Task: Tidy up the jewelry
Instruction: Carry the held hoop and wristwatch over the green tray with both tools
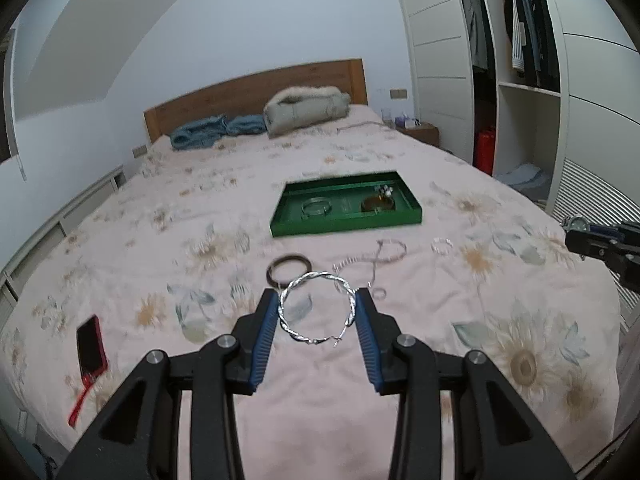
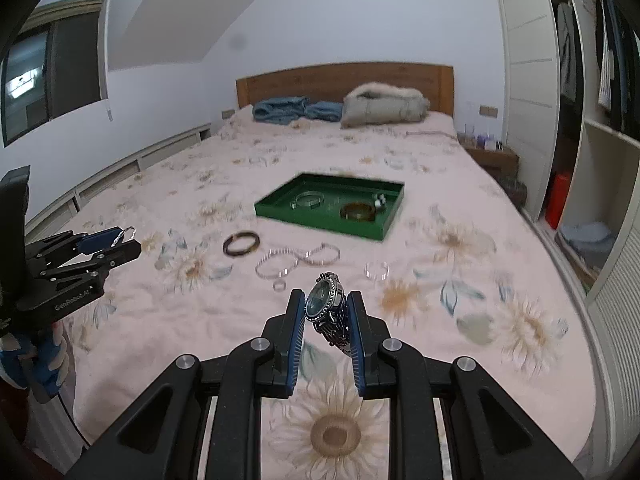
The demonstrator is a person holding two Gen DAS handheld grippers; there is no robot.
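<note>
My left gripper [image 1: 317, 298] is shut on a twisted silver bangle [image 1: 289, 292], held above the bed between the blue pads. My right gripper [image 2: 325, 298] is shut on a dark-faced wristwatch [image 2: 323, 304] with a metal band. Ahead on the flowered bedspread lies a green tray [image 1: 344, 226] [image 2: 320, 222] holding a silver bangle [image 1: 316, 206], an amber bangle [image 2: 357, 211] and a small black-and-white piece [image 2: 380, 199]. Loose on the bed before the tray lie a dark brown bangle [image 1: 289, 268] [image 2: 241, 243], a beaded chain [image 1: 374, 258] [image 2: 296, 261], a clear bangle [image 2: 377, 270] and a small ring [image 2: 279, 285].
A red phone [image 1: 92, 346] with a strap lies at the bed's left front. Folded blue clothes [image 2: 296, 110] and a grey jacket [image 2: 384, 109] sit by the wooden headboard. An open wardrobe [image 1: 516, 60] stands on the right, a low white shelf along the left wall.
</note>
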